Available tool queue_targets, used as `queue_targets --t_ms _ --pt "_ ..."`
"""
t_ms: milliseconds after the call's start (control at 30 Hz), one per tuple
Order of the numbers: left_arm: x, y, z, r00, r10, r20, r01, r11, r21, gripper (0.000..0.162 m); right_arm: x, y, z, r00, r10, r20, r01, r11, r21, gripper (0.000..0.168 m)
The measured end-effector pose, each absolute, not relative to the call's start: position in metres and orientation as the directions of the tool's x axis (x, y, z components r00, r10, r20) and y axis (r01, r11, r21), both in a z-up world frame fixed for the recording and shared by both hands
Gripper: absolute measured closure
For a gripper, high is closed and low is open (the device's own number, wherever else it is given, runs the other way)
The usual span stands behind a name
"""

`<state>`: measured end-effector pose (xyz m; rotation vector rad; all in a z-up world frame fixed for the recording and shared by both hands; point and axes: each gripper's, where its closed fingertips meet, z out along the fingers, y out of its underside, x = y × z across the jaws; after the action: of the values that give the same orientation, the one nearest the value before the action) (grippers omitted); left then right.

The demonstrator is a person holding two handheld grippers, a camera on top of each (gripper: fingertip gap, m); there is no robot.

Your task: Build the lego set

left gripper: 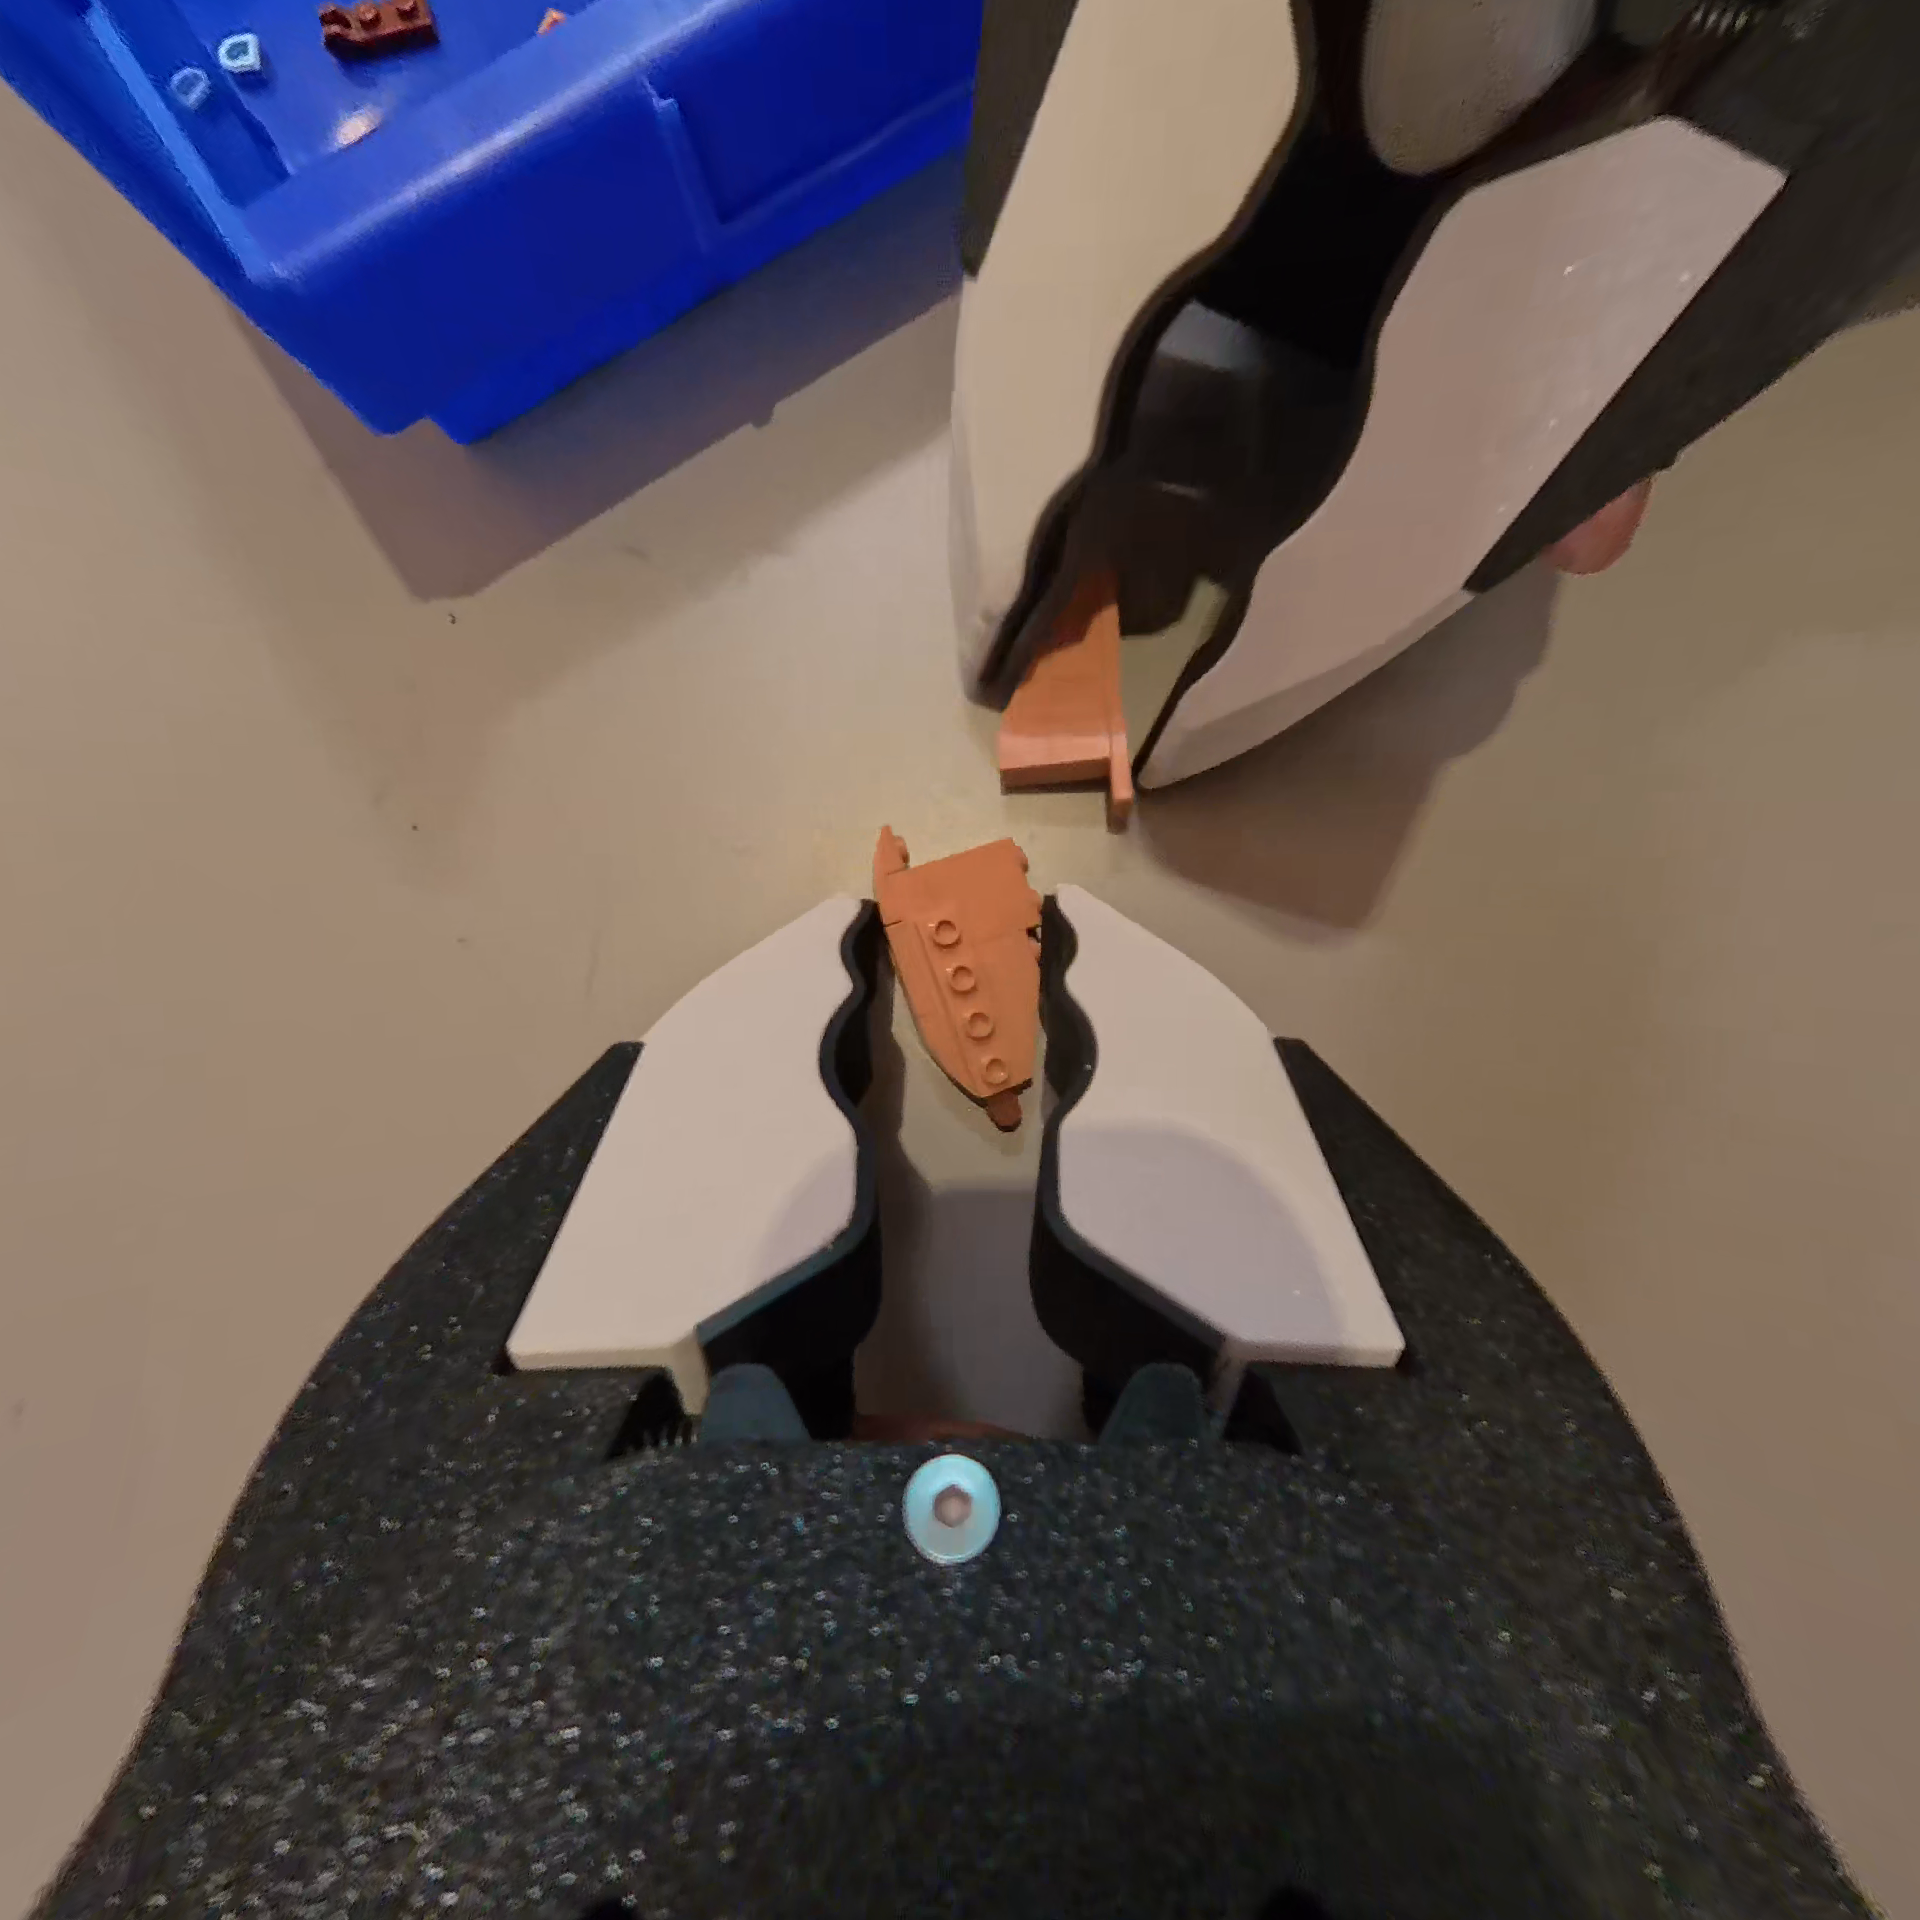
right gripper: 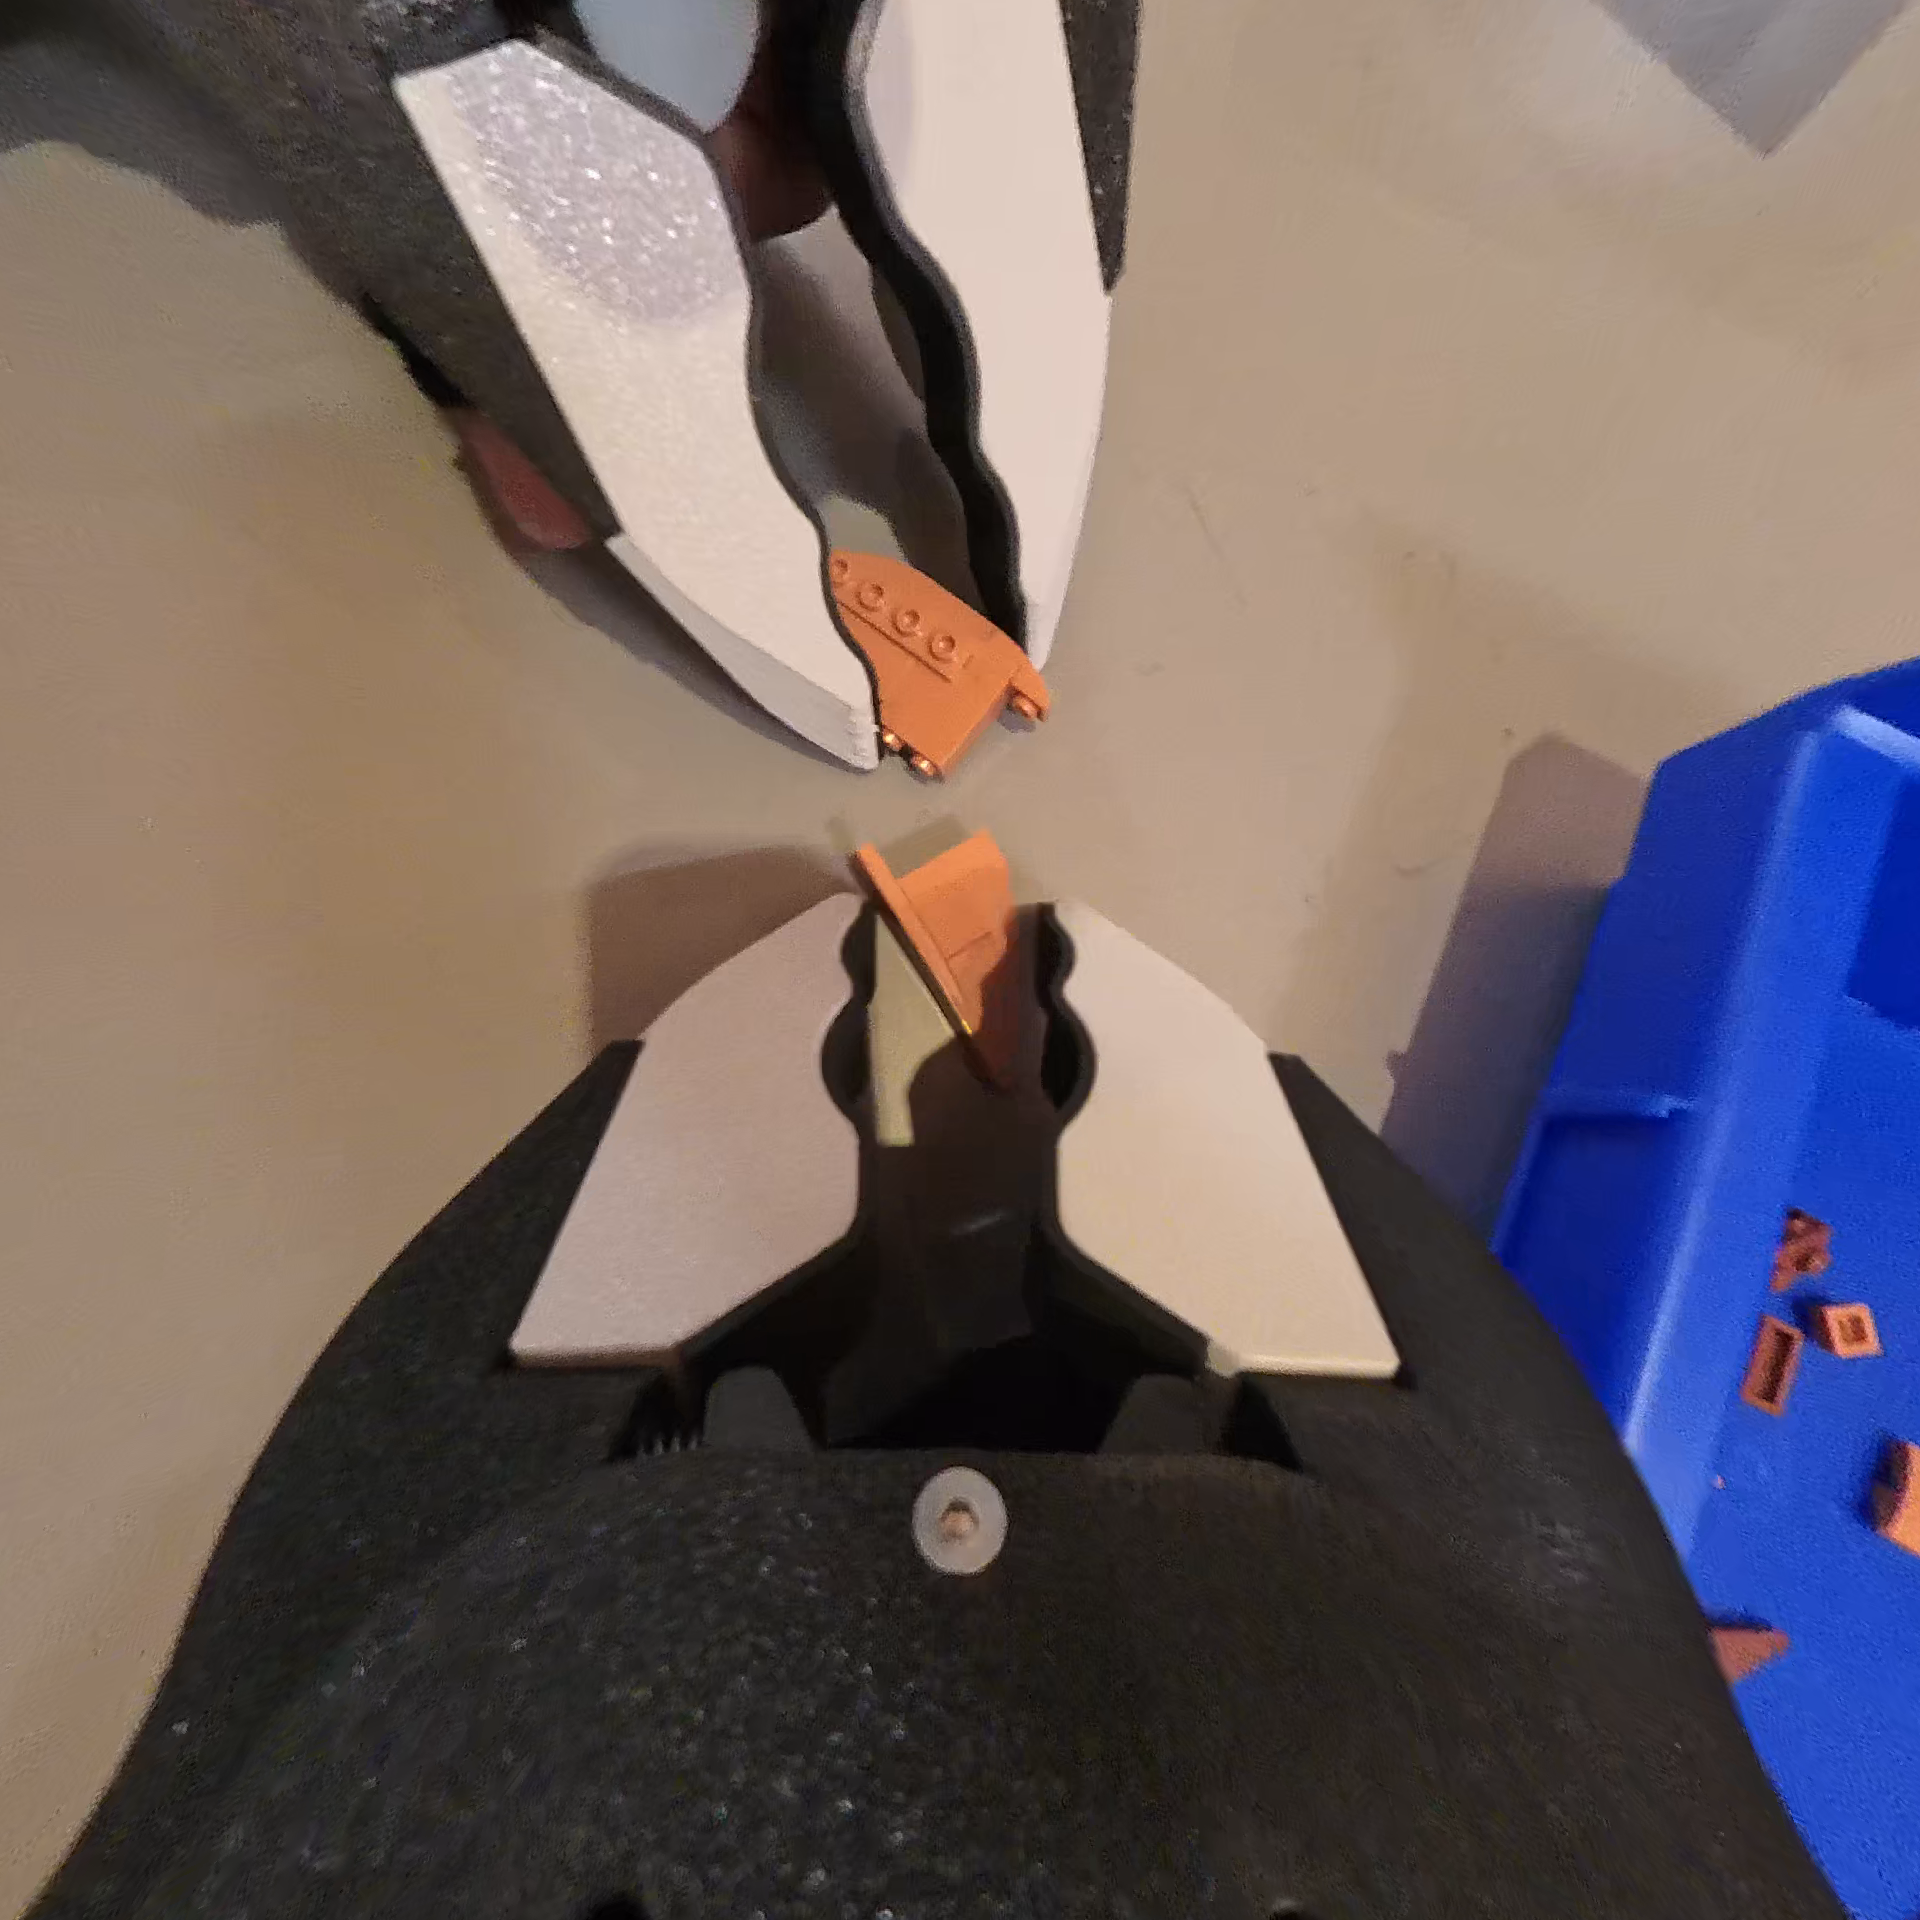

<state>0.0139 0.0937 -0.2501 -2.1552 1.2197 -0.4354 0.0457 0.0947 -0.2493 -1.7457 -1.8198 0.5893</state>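
Observation:
My left gripper (left gripper: 961,920) is shut on an orange wedge-shaped lego piece (left gripper: 961,977) with a row of studs on top. It shows in the right wrist view (right gripper: 930,670) too, held by the left gripper (right gripper: 951,707) opposite me. My right gripper (right gripper: 956,920) is shut on a smaller orange lego piece (right gripper: 961,935) with a thin plate on one side. In the left wrist view that piece (left gripper: 1065,722) sticks out of the right gripper (left gripper: 1065,727). The two pieces face each other over the beige table, a small gap apart.
A blue plastic bin (left gripper: 499,208) stands at the far left of the left wrist view and at the right of the right wrist view (right gripper: 1714,1195). It holds several small brown, orange and pale blue lego parts (right gripper: 1049,1361). A fingertip (left gripper: 1605,535) shows behind the right gripper. The tips of both grippers are at nearly the same place.

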Motion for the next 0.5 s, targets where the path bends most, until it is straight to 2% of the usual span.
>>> queue_targets --t_ms 100,267,500 --pt "0.013 0.093 -0.250 0.498 -0.867 0.002 -0.646 -0.373 -0.666 0.132 0.042 0.093 -0.249 -0.033 0.995 0.093 0.748 0.086 -0.658 0.143" --pt "0.014 0.088 -0.247 0.466 -0.881 0.079 -0.601 -0.381 -0.703 0.133 0.034 0.089 -0.246 -0.122 0.965 0.234 0.703 0.250 -0.666 0.145" --pt "0.011 0.078 -0.249 0.400 -0.916 0.041 -0.650 -0.314 -0.692 0.133 0.026 0.083 -0.241 -0.187 0.929 0.321 0.642 0.362 -0.676 0.145"
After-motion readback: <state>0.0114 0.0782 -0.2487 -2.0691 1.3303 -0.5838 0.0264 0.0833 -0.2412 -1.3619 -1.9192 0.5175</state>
